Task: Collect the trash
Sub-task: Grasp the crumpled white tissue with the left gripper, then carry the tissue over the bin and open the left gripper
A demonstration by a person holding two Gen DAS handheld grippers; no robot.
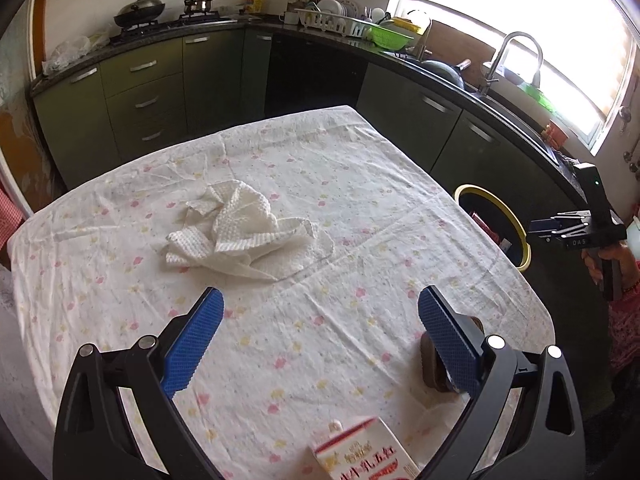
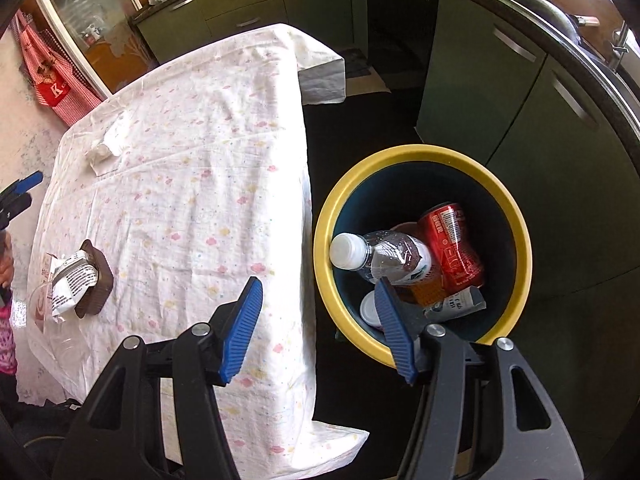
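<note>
Kitchen bin (image 2: pixel 516 216): bottle (image 2: pixel 384 256) lies flat, cap twd table (image 2: pixel 192 152).

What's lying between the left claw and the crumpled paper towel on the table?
Nothing but bare floral tablecloth. The left wrist view shows the open left claw with only cloth ahead up to the crumpled paper towel.

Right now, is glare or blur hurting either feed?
Left wrist view: the window is blown out white, and the carton at the bottom edge is blurred; the crumpled paper towel stays sharp. Right wrist view: even light, and the can inside the bin reads clearly despite fisheye bending.
</note>
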